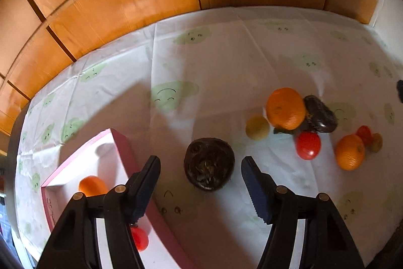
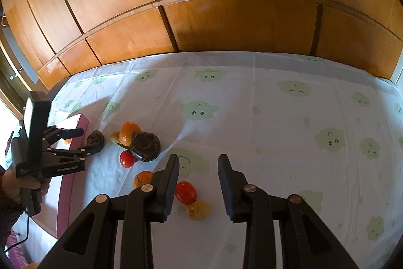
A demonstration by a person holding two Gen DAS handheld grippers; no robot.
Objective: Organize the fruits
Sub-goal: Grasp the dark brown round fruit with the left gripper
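While L fingers (image 1: 161,163) gape, dark fruit (image 1: 209,164) sits between (untouched); R fingers (image 2: 173,168) hold nothing.

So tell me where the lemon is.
In the left wrist view the lemon lies on the tablecloth, right of centre, just left of the big orange and beyond the dark fruit.

— The cloth (image 2: 252,97)?
— White, printed with pale green smiling clouds.
— Fruit?
— Oranges (image 1: 286,109) orange, tomatoes (image 1: 308,145) red, one lemon (image 1: 257,127) yellow (two others dark brown). Box (image 1: 121,143) pink-rimmed.
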